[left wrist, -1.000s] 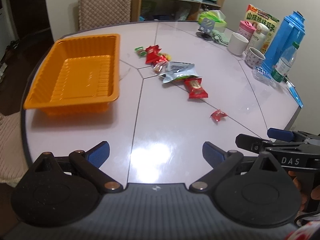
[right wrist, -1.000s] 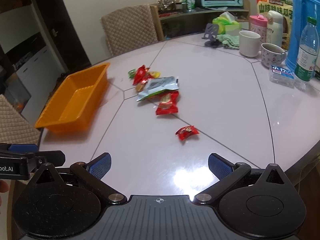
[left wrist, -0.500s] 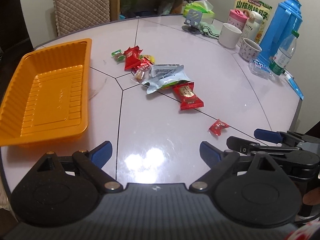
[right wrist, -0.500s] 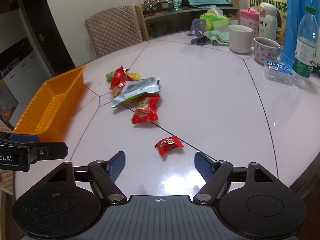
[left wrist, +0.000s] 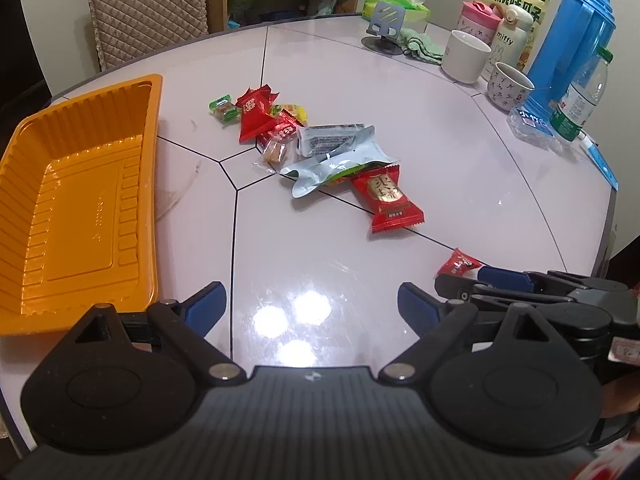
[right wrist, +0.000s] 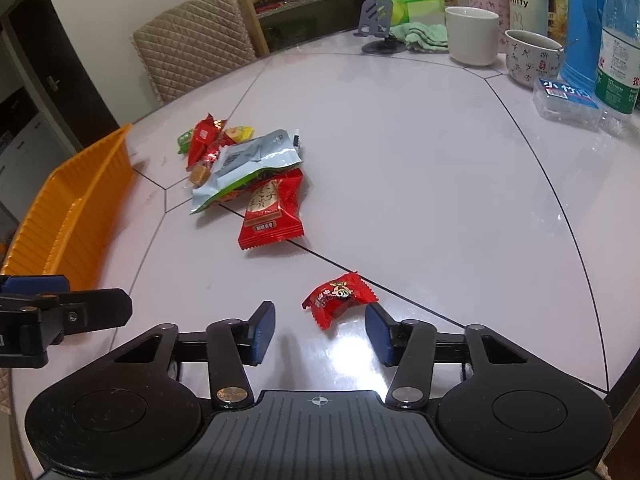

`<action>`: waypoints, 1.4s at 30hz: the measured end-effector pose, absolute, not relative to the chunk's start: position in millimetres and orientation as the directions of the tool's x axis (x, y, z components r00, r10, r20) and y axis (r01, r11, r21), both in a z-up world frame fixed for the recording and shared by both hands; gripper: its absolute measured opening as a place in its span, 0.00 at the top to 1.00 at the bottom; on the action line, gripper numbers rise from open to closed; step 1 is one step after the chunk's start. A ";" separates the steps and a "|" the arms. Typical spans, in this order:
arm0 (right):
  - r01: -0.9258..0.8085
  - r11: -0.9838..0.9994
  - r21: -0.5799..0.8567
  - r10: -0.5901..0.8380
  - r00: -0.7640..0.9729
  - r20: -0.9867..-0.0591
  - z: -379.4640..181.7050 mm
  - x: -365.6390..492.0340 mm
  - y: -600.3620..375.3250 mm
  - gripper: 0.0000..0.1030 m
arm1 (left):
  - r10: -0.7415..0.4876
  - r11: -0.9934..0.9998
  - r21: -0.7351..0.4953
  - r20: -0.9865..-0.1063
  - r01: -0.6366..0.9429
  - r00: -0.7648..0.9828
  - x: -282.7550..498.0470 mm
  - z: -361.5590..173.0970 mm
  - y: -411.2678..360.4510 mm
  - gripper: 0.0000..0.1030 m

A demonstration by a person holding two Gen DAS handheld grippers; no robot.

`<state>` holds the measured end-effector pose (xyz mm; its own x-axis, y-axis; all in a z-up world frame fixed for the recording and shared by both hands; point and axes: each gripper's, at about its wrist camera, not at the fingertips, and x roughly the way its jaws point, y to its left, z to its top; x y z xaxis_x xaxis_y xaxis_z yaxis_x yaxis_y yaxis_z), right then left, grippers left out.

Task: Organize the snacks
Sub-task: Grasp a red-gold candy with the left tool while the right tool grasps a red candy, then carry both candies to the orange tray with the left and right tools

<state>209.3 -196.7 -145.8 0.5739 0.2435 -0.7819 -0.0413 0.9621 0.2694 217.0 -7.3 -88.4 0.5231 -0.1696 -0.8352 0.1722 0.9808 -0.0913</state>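
Observation:
A small red candy (right wrist: 338, 294) lies on the white table just ahead of my right gripper (right wrist: 320, 334), which is open with the candy near its right pad. The candy also shows in the left wrist view (left wrist: 458, 263). A red snack packet (right wrist: 272, 210) (left wrist: 387, 198), a silver pouch (right wrist: 250, 168) (left wrist: 338, 156) and several small candies (left wrist: 260, 114) lie mid-table. An empty orange tray (left wrist: 76, 200) (right wrist: 72, 208) sits at the left. My left gripper (left wrist: 312, 308) is open and empty above the table near the tray.
At the back right stand a white cup (right wrist: 472, 34), a patterned mug (right wrist: 532, 56), a blue thermos (left wrist: 572, 44), a water bottle (right wrist: 618, 36), a small plastic box (right wrist: 566, 98) and a phone stand (right wrist: 378, 26). A quilted chair (right wrist: 192, 56) is behind the table.
My right gripper has moved forward and down to the small red candy and its jaws have narrowed. My left gripper has shifted closer to the tray and table.

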 end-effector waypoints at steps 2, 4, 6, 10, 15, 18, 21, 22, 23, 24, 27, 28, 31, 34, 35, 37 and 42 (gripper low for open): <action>-0.037 0.966 0.256 0.230 0.577 -0.784 -147.9 211.1 -193.7 0.56 | -0.171 0.981 -0.092 -0.836 0.173 0.521 219.7 -89.2 -7.1 0.11; -0.030 0.968 0.249 0.220 0.578 -0.785 -150.4 213.2 -191.5 0.58 | -0.173 0.980 -0.093 -0.837 0.176 0.519 222.2 -90.1 -7.4 0.11; -0.019 0.970 0.243 0.208 0.584 -0.784 -151.8 214.8 -190.6 0.60 | -0.174 0.980 -0.094 -0.837 0.177 0.518 225.1 -91.3 -7.4 0.11; -0.017 0.980 0.199 0.169 0.600 -0.782 -153.1 219.2 -187.3 0.68 | -0.174 0.980 -0.094 -0.838 0.177 0.517 229.1 -93.2 -7.7 0.12; -0.028 0.987 0.159 0.143 0.605 -0.783 -154.6 224.1 -187.1 0.77 | -0.179 0.978 -0.095 -0.839 0.186 0.514 235.8 -97.4 -11.7 0.14; -0.039 0.989 0.145 0.138 0.605 -0.784 -155.1 225.3 -188.4 0.82 | -0.189 0.975 -0.099 -0.838 0.198 0.512 240.6 -99.6 -15.6 0.14; -0.037 0.990 0.139 0.133 0.603 -0.786 -154.6 226.3 -194.1 0.82 | -0.201 0.972 -0.105 -0.836 0.210 0.511 245.9 -102.0 -21.4 0.15; -0.032 0.990 0.140 0.131 0.604 -0.786 -154.2 226.8 -196.6 0.82 | -0.205 0.971 -0.107 -0.835 0.214 0.510 248.3 -103.1 -23.5 0.16; -0.027 0.990 0.141 0.128 0.606 -0.785 -153.5 227.6 -199.4 0.82 | -0.208 0.970 -0.109 -0.835 0.218 0.510 250.7 -104.3 -26.0 0.16; -0.024 0.990 0.142 0.127 0.608 -0.784 -152.3 228.2 -202.7 0.82 | -0.210 0.969 -0.109 -0.834 0.221 0.510 253.4 -105.6 -28.7 0.17; 0.001 0.990 0.142 0.111 0.617 -0.779 -148.1 231.0 -212.8 0.82 | -0.224 0.966 -0.118 -0.829 0.230 0.513 262.2 -109.2 -36.9 0.21; 0.011 0.990 0.143 0.106 0.620 -0.777 -146.5 232.1 -216.4 0.82 | -0.231 0.965 -0.125 -0.827 0.232 0.512 265.2 -110.3 -40.6 0.22; 0.038 0.989 0.145 0.089 0.630 -0.772 -142.1 234.7 -226.3 0.82 | -0.247 0.961 -0.141 -0.824 0.239 0.510 276.0 -113.9 -51.5 0.25; 0.066 0.987 0.147 0.072 0.636 -0.768 -138.7 236.4 -236.2 0.82 | -0.259 0.958 -0.152 -0.820 0.242 0.511 287.5 -117.1 -61.9 0.29; 0.074 0.986 0.149 0.068 0.638 -0.767 -138.0 236.8 -239.1 0.82 | -0.264 0.957 -0.157 -0.819 0.243 0.510 291.2 -118.2 -64.7 0.31; 0.090 0.985 0.150 0.059 0.638 -0.767 -136.9 237.7 -244.5 0.82 | -0.268 0.957 -0.164 -0.818 0.240 0.510 298.3 -120.9 -69.8 0.33; 0.116 0.981 0.158 0.048 0.636 -0.770 -135.5 236.7 -254.8 0.82 | -0.266 0.958 -0.170 -0.827 0.231 0.496 311.6 -129.2 -79.9 0.44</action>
